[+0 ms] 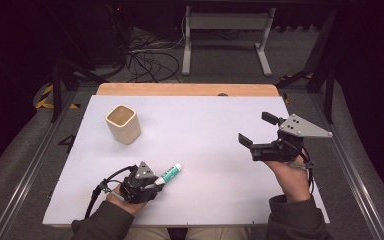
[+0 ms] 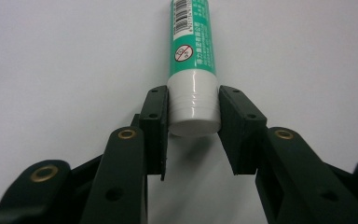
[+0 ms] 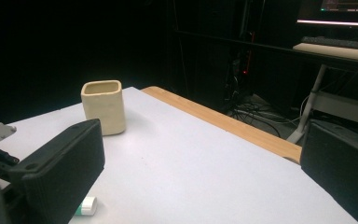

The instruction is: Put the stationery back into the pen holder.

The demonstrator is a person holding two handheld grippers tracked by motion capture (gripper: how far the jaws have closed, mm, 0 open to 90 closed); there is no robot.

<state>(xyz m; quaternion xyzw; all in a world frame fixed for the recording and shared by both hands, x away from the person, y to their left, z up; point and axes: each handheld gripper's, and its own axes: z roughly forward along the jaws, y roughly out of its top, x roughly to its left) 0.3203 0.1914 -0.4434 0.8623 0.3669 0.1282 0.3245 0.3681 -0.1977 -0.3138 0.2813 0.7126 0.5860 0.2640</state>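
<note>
Item: glue stick (image 1: 170, 173), green with white cap, lying flat on the white worktop (image 1: 210, 130), lower left of the high view. Long axis runs straight ahead from the left gripper (image 1: 156, 183), whose jaws are clamped on the cap end. Right gripper (image 1: 254, 128), mid right, jaws apart, empty, well away. Cream cup (image 1: 123, 124), upper left.

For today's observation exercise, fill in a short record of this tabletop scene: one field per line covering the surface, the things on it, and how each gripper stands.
surface: white table with a wooden strip along its far edge
held thing: green and white glue stick, lying flat near the front left
left gripper: shut on the stick's white end, one pad on each side
right gripper: open, raised above the table's right side, nothing between the jaws
other thing: cream cup, upright, far left, apart from both grippers
</note>
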